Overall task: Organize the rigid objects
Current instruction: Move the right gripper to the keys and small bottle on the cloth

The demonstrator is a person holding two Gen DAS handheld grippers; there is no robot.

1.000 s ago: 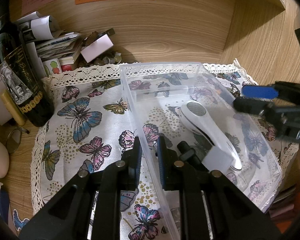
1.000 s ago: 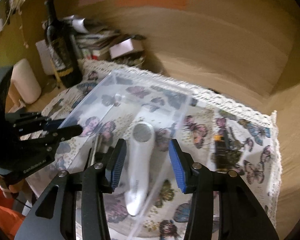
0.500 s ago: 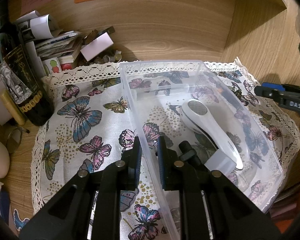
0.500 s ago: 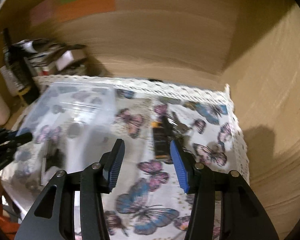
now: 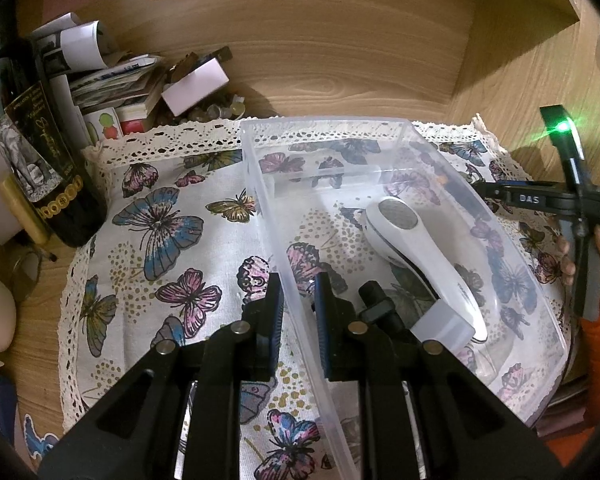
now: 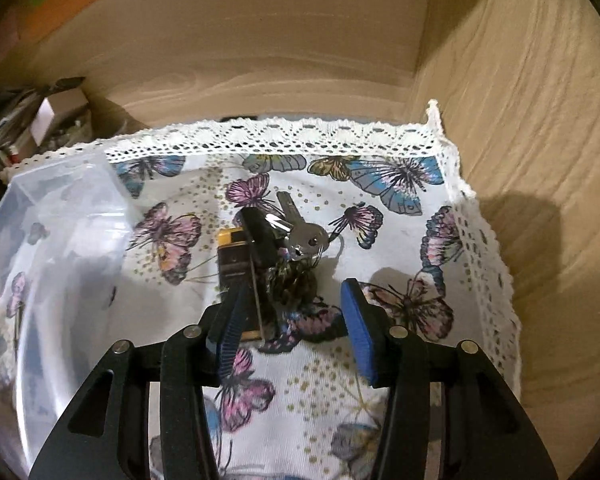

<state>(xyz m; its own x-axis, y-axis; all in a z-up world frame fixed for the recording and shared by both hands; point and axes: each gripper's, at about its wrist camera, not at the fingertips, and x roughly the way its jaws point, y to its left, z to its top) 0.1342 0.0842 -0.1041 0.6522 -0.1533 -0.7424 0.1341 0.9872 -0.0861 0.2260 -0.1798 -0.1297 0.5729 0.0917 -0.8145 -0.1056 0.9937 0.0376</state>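
Observation:
A clear plastic bin (image 5: 260, 168) stands on the butterfly cloth; it also shows at the left of the right wrist view (image 6: 60, 208). Inside lie a white handheld device (image 5: 424, 256) and a small black part (image 5: 374, 300). My left gripper (image 5: 298, 320) is shut on the bin's left wall. My right gripper (image 6: 294, 328) is open, just above a bunch of keys (image 6: 300, 232) with a black fob and a dark tassel, lying next to a black and yellow battery (image 6: 232, 256) on the cloth to the right of the bin.
A dark wine bottle (image 5: 32, 152) stands at the left with a pile of papers and boxes (image 5: 132, 84) behind it. Wooden walls close the back and right. The cloth's lace edge (image 6: 484, 232) runs near the right wall.
My right gripper swung from over the bin to the right and down over the keys and battery. My left gripper kept its hold on the bin wall.

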